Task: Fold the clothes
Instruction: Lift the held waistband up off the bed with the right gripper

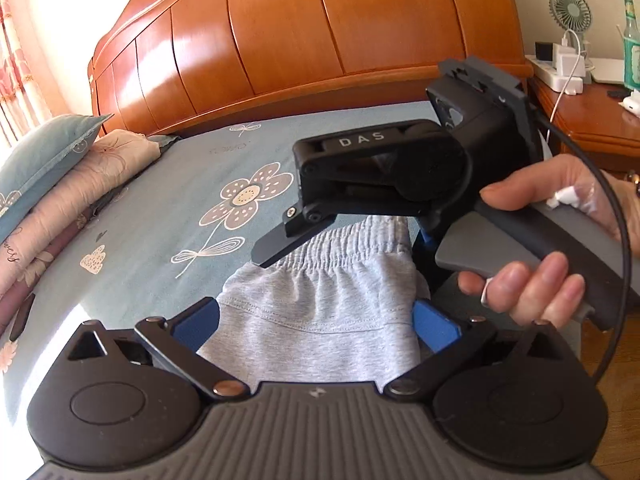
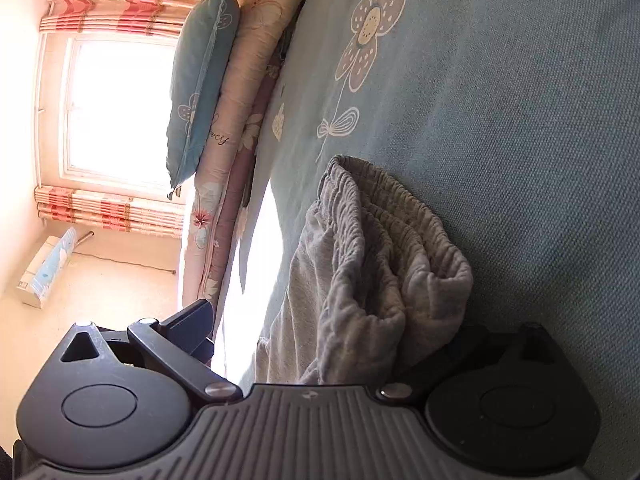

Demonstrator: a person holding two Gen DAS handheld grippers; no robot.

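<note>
Grey shorts (image 1: 320,304) with a gathered elastic waistband (image 1: 340,256) lie on the blue flowered bedsheet (image 1: 168,200). My left gripper (image 1: 316,324) is open, its blue pads (image 1: 196,324) set on either side of the shorts near the legs. A hand (image 1: 532,284) holds my right gripper (image 1: 348,244) turned on its side over the waistband, with one black finger (image 1: 276,246) above the fabric. In the right wrist view the right gripper (image 2: 320,332) is open, bunched grey shorts (image 2: 380,260) lie between its fingers, and the far finger is mostly hidden under the cloth.
A wooden headboard (image 1: 300,32) rises at the far end of the bed. A blue pillow (image 1: 44,160) and folded quilts (image 1: 80,192) are stacked along the left side. A nightstand (image 1: 592,116) at the right carries a fan, chargers and a green bottle. A bright window (image 2: 116,108) shows past the bed.
</note>
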